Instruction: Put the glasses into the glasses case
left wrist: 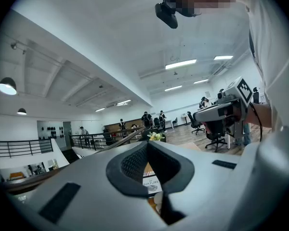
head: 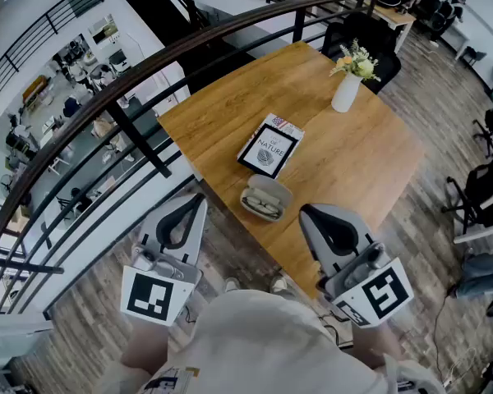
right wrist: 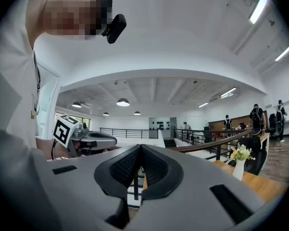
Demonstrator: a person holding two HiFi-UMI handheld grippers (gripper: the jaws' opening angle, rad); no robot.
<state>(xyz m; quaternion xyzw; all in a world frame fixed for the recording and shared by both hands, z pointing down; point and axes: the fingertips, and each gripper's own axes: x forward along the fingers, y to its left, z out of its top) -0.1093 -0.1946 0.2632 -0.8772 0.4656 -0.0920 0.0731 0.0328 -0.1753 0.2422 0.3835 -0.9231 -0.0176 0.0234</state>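
Observation:
An open pale grey glasses case (head: pixel 265 199) lies near the front edge of the wooden table (head: pixel 353 162), and a pair of glasses rests inside it. My left gripper (head: pixel 200 197) hovers just left of the case, off the table's edge, shut and empty. My right gripper (head: pixel 306 209) hangs just right of the case, also shut with nothing in it. In the left gripper view, the left gripper (left wrist: pixel 147 143) has its jaws together and points level over the table. The right gripper (right wrist: pixel 141 147) likewise shows closed jaws in its own view.
A book (head: pixel 269 147) with a dark cover lies just beyond the case. A white vase of flowers (head: pixel 346 89) stands at the table's far side. A black railing (head: pixel 140 138) runs along the table's left, with a drop to a lower floor behind it. Office chairs (head: pixel 476 195) stand at the right.

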